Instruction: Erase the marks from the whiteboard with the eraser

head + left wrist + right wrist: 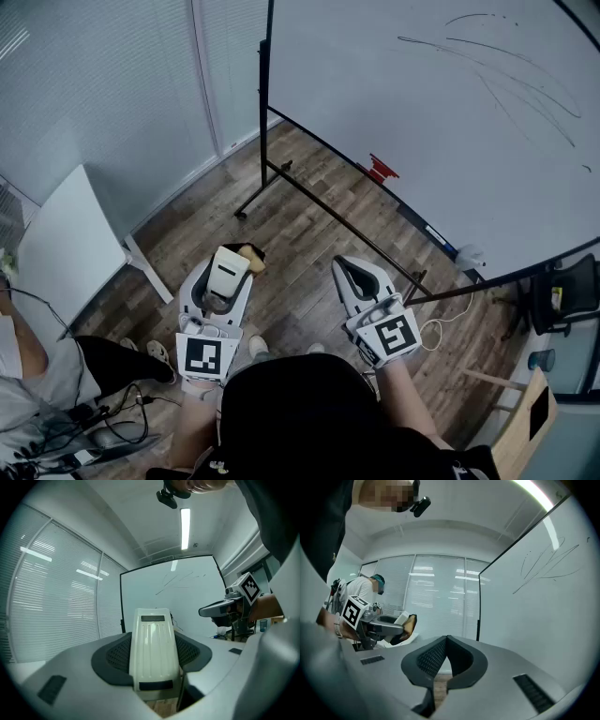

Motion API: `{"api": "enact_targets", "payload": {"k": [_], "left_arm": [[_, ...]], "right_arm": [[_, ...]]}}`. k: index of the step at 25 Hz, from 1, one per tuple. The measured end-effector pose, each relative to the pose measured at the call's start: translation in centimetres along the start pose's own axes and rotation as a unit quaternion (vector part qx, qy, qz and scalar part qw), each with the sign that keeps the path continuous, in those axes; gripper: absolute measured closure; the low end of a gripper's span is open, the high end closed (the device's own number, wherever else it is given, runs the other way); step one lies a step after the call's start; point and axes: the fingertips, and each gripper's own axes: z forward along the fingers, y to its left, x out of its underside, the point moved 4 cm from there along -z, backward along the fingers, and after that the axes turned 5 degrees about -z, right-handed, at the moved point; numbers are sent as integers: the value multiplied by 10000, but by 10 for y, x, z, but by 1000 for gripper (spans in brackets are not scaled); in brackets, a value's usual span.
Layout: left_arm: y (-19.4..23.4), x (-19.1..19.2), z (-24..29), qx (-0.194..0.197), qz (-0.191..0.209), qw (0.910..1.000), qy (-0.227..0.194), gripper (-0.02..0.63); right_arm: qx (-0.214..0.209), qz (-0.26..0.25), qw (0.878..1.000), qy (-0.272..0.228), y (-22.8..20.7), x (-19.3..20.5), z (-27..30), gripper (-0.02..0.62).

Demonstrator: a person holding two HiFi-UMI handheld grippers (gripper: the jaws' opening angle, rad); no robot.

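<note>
The whiteboard [422, 112] stands ahead on the right, with thin dark marks [511, 80] across its upper part. A cream-white eraser [226, 275] sits upright in my left gripper [225, 272], which is shut on it and held low over the floor, well short of the board. In the left gripper view the eraser [154, 653] fills the gap between the jaws, and the marks [180, 581] show far off. My right gripper [349, 272] is shut and holds nothing. In the right gripper view its pads [436, 656] meet, and the board [543, 616] rises to the right.
The board's black stand [263, 178] and its tray rail cross the wooden floor. A red object [380, 170] lies on the tray. A white table [66, 239] and a seated person [37, 375] are at left. A dark chair [572, 291] stands at right.
</note>
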Motion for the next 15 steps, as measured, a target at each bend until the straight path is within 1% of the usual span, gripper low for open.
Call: {"api": "enact_targets", "payload": {"k": [4,7,10,15], "left_arm": [[18,0,0,43,27,10000,-83,344],[35,3,-3,73,49,9999,-102,344],[55,10,-3,157,-15,9999,-42,344],[79,25,14,446,-35,9989,166,344]], "right_arm": [[7,28,10000,35,6,1,19,568],[12,165,9998,-67,14,-2,36,568],[191,271,9994,-22,15,0,50,568],[605,167,9978,196,8,7,61,568]]}}
